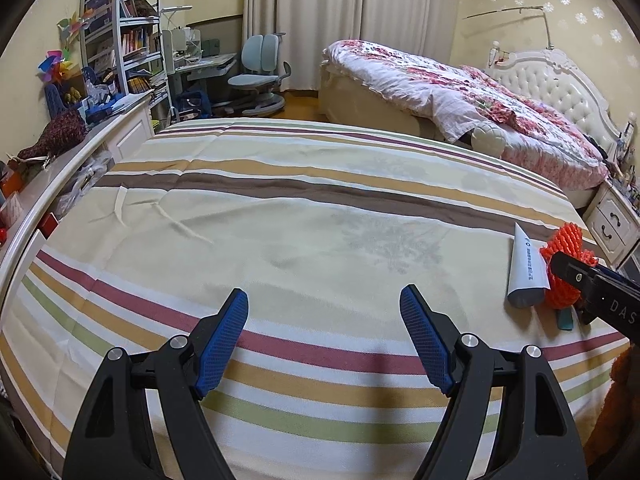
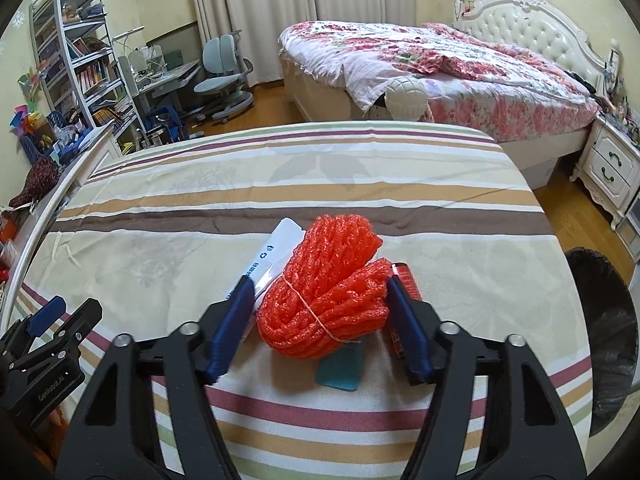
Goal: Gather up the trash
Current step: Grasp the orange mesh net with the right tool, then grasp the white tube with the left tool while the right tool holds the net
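Note:
A bundle of orange foam netting (image 2: 326, 286) tied with a band lies on the striped tablecloth (image 2: 160, 248). A white tube (image 2: 266, 258) lies at its left, a red can (image 2: 406, 280) at its right, a teal scrap (image 2: 341, 368) in front. My right gripper (image 2: 320, 304) is open, its fingers either side of the netting. My left gripper (image 1: 324, 308) is open and empty over bare cloth. In the left wrist view the netting (image 1: 564, 256), the white tube (image 1: 526, 268) and the right gripper sit at far right.
A black-lined trash bin (image 2: 608, 328) stands off the table's right edge. A bed (image 2: 440, 64), a nightstand (image 2: 612, 168), a desk chair (image 2: 224, 68) and bookshelves (image 2: 80, 52) stand beyond. A cluttered white ledge (image 1: 60, 168) runs along the left.

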The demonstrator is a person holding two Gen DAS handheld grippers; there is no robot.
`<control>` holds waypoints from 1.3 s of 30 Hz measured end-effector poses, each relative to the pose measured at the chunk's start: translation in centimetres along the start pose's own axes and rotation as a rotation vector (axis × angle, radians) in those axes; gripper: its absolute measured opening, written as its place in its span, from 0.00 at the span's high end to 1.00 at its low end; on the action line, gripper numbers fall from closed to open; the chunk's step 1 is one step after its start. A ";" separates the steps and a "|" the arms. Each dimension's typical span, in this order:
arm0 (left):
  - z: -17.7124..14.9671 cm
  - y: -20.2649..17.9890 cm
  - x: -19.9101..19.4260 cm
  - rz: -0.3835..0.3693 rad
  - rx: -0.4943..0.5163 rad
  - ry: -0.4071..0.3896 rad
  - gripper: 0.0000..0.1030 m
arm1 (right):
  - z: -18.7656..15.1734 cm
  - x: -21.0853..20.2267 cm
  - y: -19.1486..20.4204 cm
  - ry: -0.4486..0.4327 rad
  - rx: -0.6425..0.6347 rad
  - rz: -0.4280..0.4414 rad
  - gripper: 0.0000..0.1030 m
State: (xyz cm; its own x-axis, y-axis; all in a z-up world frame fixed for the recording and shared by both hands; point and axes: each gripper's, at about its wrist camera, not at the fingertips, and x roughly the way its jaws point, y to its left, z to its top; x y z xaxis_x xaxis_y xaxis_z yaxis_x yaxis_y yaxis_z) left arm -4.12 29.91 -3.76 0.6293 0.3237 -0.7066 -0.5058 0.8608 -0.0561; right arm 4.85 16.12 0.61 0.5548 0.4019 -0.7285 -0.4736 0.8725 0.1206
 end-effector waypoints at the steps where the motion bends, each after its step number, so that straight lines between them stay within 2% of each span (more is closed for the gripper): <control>1: 0.0 0.0 0.0 -0.002 0.000 0.000 0.26 | 0.0 0.1 0.0 0.004 0.003 0.003 0.43; 9: 0.1 -0.2 0.1 -0.009 0.006 -0.001 0.26 | -0.1 -0.3 0.5 -0.016 -0.022 -0.002 0.52; 19: 0.3 -1.7 -0.3 -0.046 0.024 -0.007 0.26 | 0.5 -2.9 -0.2 -0.084 -0.068 -0.041 0.52; 25: 0.6 -3.9 -0.7 -0.090 0.061 -0.020 0.26 | 0.4 -4.0 -3.2 -0.093 -0.057 -0.107 0.52; 30: 0.6 -6.3 -1.0 -0.134 0.098 -0.029 0.26 | -0.3 -4.2 -6.9 -0.068 -0.013 -0.149 0.52; 39: 0.7 -10.3 -0.9 -0.190 0.158 -0.028 0.26 | -2.1 -4.0 -10.5 -0.032 0.036 -0.171 0.52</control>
State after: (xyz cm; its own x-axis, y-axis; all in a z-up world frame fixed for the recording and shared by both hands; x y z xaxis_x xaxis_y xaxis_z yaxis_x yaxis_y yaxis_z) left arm 0.97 21.00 -2.10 0.7214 0.1593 -0.6739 -0.2797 0.9573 -0.0731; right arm 6.22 4.77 0.81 0.6467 0.2549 -0.7189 -0.3463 0.9379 0.0210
